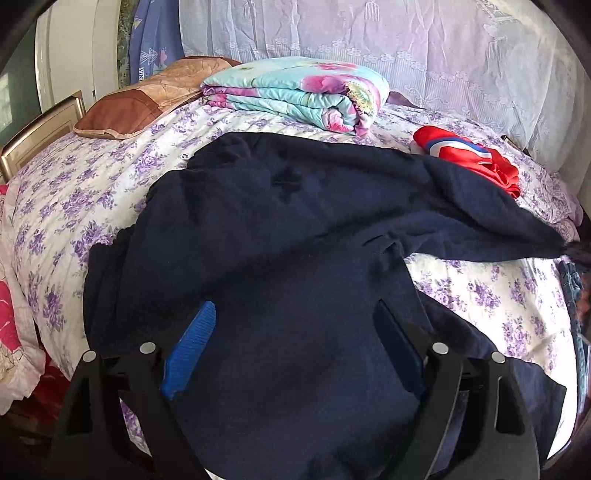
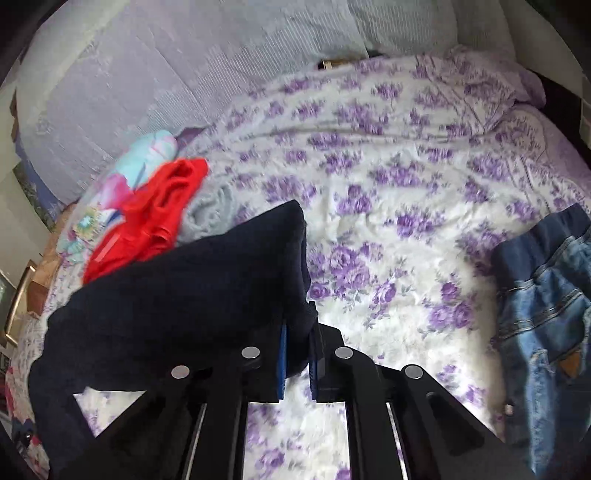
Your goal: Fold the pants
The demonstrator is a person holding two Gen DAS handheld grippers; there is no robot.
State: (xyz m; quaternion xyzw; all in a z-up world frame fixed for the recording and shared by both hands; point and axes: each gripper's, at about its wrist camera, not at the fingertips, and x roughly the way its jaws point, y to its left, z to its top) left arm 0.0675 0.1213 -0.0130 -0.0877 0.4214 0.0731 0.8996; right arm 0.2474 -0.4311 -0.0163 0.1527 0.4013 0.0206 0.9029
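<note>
Dark navy pants [image 1: 280, 236] lie spread across the floral bedspread [image 1: 74, 206]. One leg stretches away to the right edge of the left wrist view. My left gripper [image 1: 295, 314] is open, its blue pads wide apart, resting over the near part of the pants. My right gripper [image 2: 297, 332] is shut on an end of the navy pants [image 2: 177, 291] and holds it lifted above the bedspread [image 2: 388, 206]; the cloth drapes off to the left.
A folded floral quilt [image 1: 295, 92] and a brown pillow [image 1: 140, 99] lie at the back left. A red garment [image 1: 476, 158] lies at right, also in the right wrist view [image 2: 147, 225]. Blue jeans [image 2: 546, 317] lie at right. A curtain [image 1: 369, 33] hangs behind.
</note>
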